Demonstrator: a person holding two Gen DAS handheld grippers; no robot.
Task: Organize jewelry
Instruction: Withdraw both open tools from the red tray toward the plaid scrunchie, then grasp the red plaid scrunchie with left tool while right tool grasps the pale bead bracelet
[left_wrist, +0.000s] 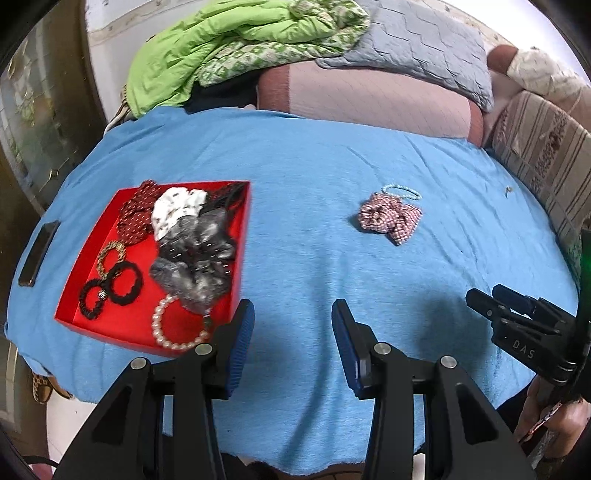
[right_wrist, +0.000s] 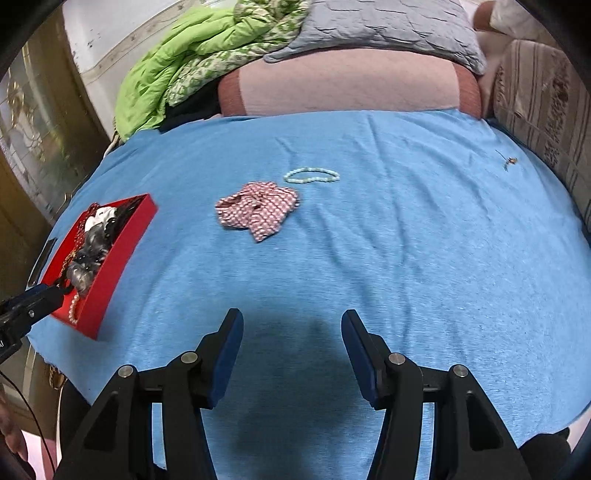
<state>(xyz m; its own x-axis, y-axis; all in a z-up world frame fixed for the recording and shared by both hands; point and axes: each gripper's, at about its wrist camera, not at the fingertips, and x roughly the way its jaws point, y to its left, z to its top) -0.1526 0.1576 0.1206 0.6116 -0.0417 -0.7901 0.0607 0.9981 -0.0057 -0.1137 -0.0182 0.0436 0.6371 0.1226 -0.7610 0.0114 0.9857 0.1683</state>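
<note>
Risk I see: both claws, left gripper (left_wrist: 293, 325) and right gripper (right_wrist: 291, 334), hang apart and empty, so grabbing the checked scrunchie (right_wrist: 258, 214) could snag the bead bracelet (right_wrist: 311, 174) touching it.

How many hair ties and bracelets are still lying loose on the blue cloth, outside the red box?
Hair ties: 1, the red checked scrunchie
Bracelets: 1, the pale bead bracelet
Total: 2

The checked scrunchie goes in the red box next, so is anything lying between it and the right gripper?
Nothing visible. Only bare blue cloth lies between the open right gripper and the checked scrunchie. The bead bracelet sits just beyond it, and the red box is off to the left.
</note>
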